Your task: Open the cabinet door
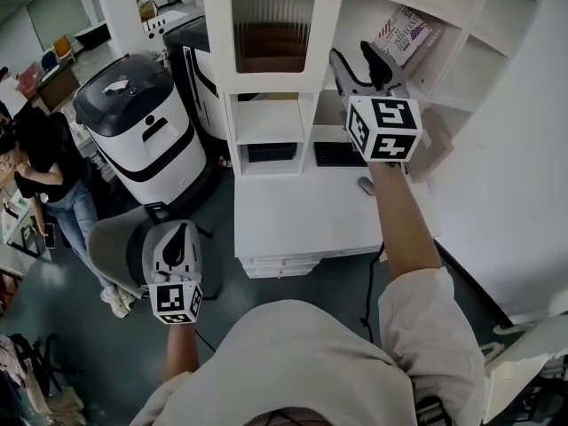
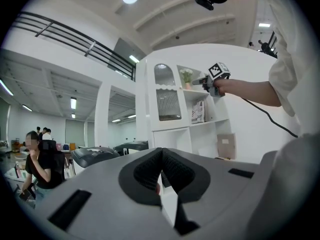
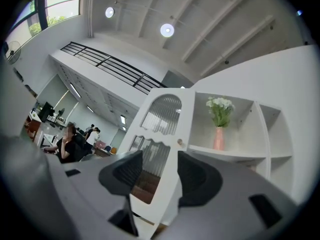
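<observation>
**While the left waits low, the right lines up on the door**

Because the job needs only one tool, you hold the left gripper (image 2: pixel 161 166) down by your side, pointing out level. Its jaws are pressed together with nothing between them, and it is well clear of the furniture.

You have the right gripper (image 3: pixel 160 171) raised at arm's length over the desk (image 1: pixel 293 216) and tilted slightly upward. Its jaws are spread wide and grip nothing. In the right gripper view the free edge of the cabinet door (image 3: pixel 161 119) runs straight down through the gap, but neither pad presses on it.

The door is the white panel with the ribbed, arched window, at the upper left of the cabinet (image 1: pixel 461 78). Its small round knob (image 3: pixel 180 142) sits on the free edge, above your jaws and just beside the shelf with the vase (image 3: pixel 218 136). Whether the door is flush or a little ajar, these views don't settle.

The wide spread looks chosen to straddle the edge or knob, so closing on it is probably next. A grip on the slim edge might slip, so the knob looks safer.
</observation>
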Demonstrator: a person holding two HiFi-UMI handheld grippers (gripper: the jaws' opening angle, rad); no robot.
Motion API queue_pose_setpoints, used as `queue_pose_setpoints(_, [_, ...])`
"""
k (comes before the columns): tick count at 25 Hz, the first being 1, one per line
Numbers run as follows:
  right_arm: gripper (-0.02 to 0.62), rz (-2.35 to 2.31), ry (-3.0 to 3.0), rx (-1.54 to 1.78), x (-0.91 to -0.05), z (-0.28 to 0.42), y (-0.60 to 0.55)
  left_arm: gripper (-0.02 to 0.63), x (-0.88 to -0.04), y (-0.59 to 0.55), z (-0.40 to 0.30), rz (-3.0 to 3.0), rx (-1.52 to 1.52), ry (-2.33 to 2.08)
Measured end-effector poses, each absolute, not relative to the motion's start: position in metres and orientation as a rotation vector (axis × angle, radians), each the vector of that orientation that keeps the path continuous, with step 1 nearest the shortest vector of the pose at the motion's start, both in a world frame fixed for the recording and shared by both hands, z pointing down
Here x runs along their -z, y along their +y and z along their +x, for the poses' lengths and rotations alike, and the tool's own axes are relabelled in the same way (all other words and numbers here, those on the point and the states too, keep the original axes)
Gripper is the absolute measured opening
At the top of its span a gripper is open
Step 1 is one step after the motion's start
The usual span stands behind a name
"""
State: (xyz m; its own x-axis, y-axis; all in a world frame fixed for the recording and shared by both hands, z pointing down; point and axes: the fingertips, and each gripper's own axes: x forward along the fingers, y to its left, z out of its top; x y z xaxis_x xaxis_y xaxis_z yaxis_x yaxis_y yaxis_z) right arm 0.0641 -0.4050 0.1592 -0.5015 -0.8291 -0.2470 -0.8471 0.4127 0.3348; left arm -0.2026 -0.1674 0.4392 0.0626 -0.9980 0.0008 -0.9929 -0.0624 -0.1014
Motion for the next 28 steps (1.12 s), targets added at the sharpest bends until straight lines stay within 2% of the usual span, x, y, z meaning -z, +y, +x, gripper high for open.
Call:
queue_pose_setpoints(12, [0.204, -1.623, 2.561, -0.790, -0.106, 0.045, -0.469, -0.002, -0.443, -0.138, -0.223, -2.144, 0.118, 2.212])
queue_pose_setpoints(28, [0.183, -1.729, 2.580, -0.825, -0.091, 0.032, -0.540, -0.002, -0.455, -0.102, -0.248, -2.024, 0.146, 2.364])
